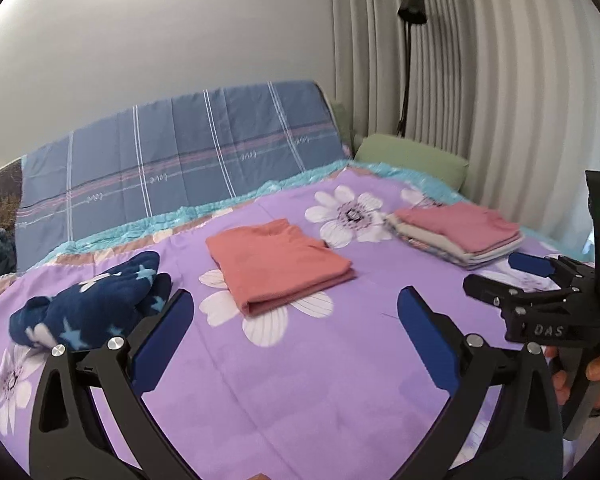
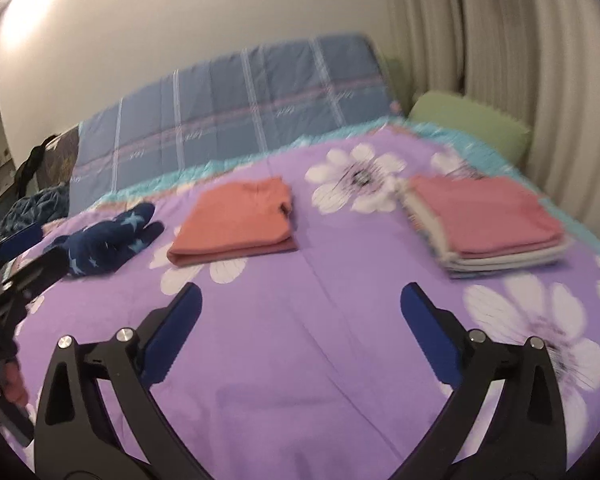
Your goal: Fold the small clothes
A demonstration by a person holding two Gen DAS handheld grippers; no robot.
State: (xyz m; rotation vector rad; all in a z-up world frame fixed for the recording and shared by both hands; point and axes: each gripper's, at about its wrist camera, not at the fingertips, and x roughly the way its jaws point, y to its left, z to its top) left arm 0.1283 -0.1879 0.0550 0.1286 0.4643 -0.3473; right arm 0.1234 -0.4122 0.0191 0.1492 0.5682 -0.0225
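Now both grippers' fingers (image 1: pixel 428 340) spread, empty; flat rectangular coral garment (image 1: pixel 278 264) folded.

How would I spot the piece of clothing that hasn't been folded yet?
Start at the purple flowered bedspread. To the left of the lone folded salmon garment lies a rumpled dark blue fleece. It alone has pale stars and sits in a heap, not flat.

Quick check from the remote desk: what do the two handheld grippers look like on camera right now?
Both match: the left gripper and right gripper have matte black angular frames, silver round bolt heads at the pivots, and dark blue pads lining the fingers. Seen from the left wrist, the right gripper's body bears pale letters "DAS", with a green light glowing on the black mount above. No sleeves visible.
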